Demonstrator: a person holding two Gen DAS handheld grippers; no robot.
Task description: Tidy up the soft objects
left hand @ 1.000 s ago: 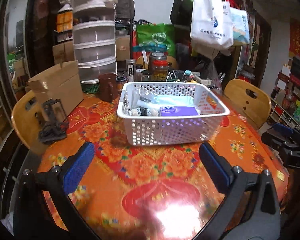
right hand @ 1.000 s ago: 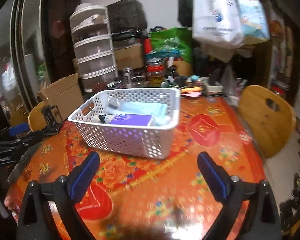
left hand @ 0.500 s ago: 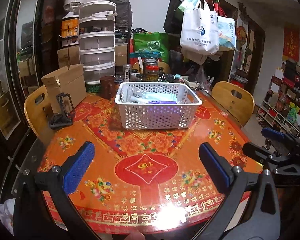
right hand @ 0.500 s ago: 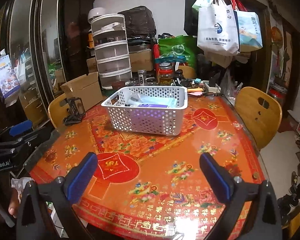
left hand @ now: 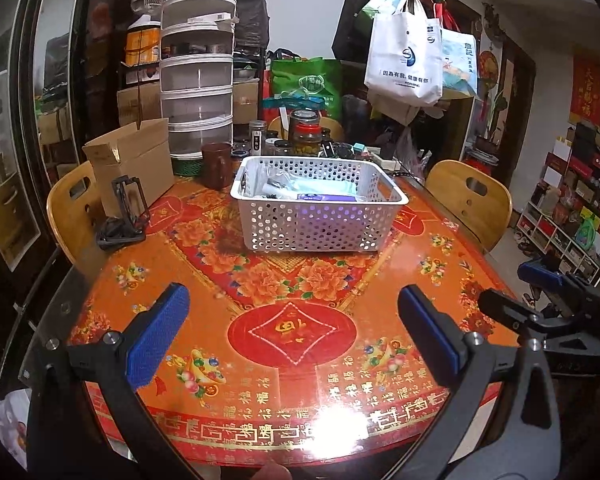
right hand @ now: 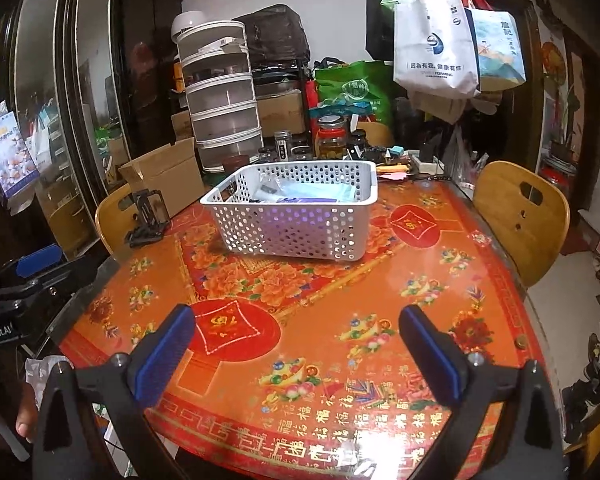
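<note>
I held my left gripper (left hand: 294, 338) over the near edge of the round table (left hand: 204, 292), its two arms spread wide and nothing between them; the blue pads (left hand: 158, 334) on its fingers had a fine ribbed grain against the matte black plastic of the frame. My right gripper (right hand: 296, 354) stood just as wide apart and just as empty, a little to the side of the first, and each showed at the rim of the other's view.

The table wore a glossy cover, orange and red with printed peonies and gold characters, slick enough to throw back a white glare near me. Toward the far half of it sat the white plastic basket (left hand: 320, 224), rectangular with rounded corners, its walls punched with rows of round holes. The soft objects (left hand: 324, 190) lay inside: a pale teal packet, limp and flat, with a purple-labelled pack against the near wall and some crinkled clear wrapping at the left end. I could not tell them apart further.

Beside the basket stood a brown cardboard box (left hand: 134, 162) with its flaps open, and bent-wood chairs (left hand: 474, 202) ringed the table.
</note>
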